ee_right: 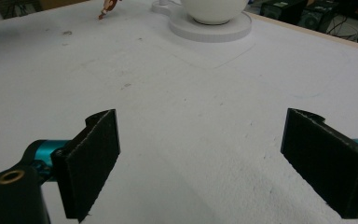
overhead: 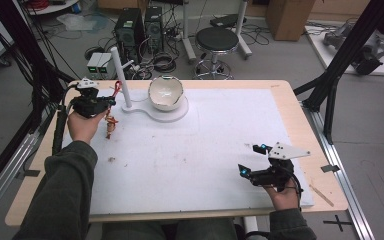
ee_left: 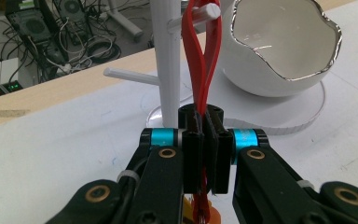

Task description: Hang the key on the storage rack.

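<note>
A red strap loop (ee_left: 204, 60) hangs over the upper peg (ee_left: 206, 11) of a white peg stand (ee_left: 168, 65). My left gripper (ee_left: 205, 119) is shut on the strap just below the peg. In the high view this left gripper (overhead: 109, 101) is at the table's far left beside the stand (overhead: 120, 75), and the red strap (overhead: 117, 89) runs between them. A small brown charm (overhead: 110, 125) dangles below the gripper over the mat. My right gripper (overhead: 250, 159) rests low at the near right, open, nothing between its pads (ee_right: 93, 158).
A white eggshell-shaped bowl (overhead: 165, 93) with a silver rim sits on the stand's round base (overhead: 177, 115), right of the post. A lower peg (ee_left: 128, 75) sticks out to the left. The white mat (overhead: 205, 150) covers the wooden table. A stool and computers stand behind.
</note>
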Demonstrator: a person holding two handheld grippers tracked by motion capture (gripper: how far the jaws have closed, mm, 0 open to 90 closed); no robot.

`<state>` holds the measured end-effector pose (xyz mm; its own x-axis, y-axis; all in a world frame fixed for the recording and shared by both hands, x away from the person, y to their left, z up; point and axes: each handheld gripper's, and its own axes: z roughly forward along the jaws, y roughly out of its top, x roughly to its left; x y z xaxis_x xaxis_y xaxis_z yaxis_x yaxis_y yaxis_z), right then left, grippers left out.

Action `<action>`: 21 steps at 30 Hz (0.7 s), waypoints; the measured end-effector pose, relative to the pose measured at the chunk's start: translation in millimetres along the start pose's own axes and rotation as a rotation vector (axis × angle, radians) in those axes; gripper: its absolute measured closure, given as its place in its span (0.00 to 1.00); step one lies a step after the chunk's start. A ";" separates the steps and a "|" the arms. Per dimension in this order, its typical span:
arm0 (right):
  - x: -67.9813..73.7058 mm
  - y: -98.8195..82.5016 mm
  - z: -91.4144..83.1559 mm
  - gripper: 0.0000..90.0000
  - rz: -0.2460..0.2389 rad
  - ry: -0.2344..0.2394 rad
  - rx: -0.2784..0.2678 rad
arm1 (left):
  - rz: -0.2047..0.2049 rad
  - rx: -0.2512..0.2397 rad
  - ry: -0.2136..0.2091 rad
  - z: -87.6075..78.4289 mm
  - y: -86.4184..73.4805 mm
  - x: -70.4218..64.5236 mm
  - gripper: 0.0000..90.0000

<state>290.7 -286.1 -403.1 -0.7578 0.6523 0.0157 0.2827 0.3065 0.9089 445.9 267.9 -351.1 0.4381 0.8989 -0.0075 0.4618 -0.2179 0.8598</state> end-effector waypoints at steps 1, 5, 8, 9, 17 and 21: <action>-0.2 0.1 0.1 0.12 -0.002 -0.002 -0.003 | -0.008 -0.001 0.002 1.0 -0.1 -0.1 0.96; -0.2 -0.1 -0.6 0.12 0.002 0.001 -0.001 | -0.029 0.003 -0.004 3.0 -1.1 1.4 0.94; 0.0 -0.3 -0.9 0.12 0.003 0.001 0.000 | -0.027 0.007 0.006 2.3 -1.5 1.7 0.82; 0.0 -0.3 -0.9 0.12 0.003 0.001 0.000 | -0.023 0.006 0.000 1.2 -1.3 2.3 0.82; 0.7 0.3 -0.9 0.12 -0.001 -0.002 -0.001 | -0.007 -0.017 -0.056 -9.1 0.0 3.0 0.80; 0.4 0.1 -1.3 0.12 0.001 -0.001 0.001 | 0.005 -0.031 -0.102 -13.8 0.6 0.1 0.79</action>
<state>289.7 -286.6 -402.5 -0.7567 0.6535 0.0161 0.2839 0.3063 0.9086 435.6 273.2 -343.5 0.5173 0.8541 -0.0540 0.4362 -0.2088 0.8753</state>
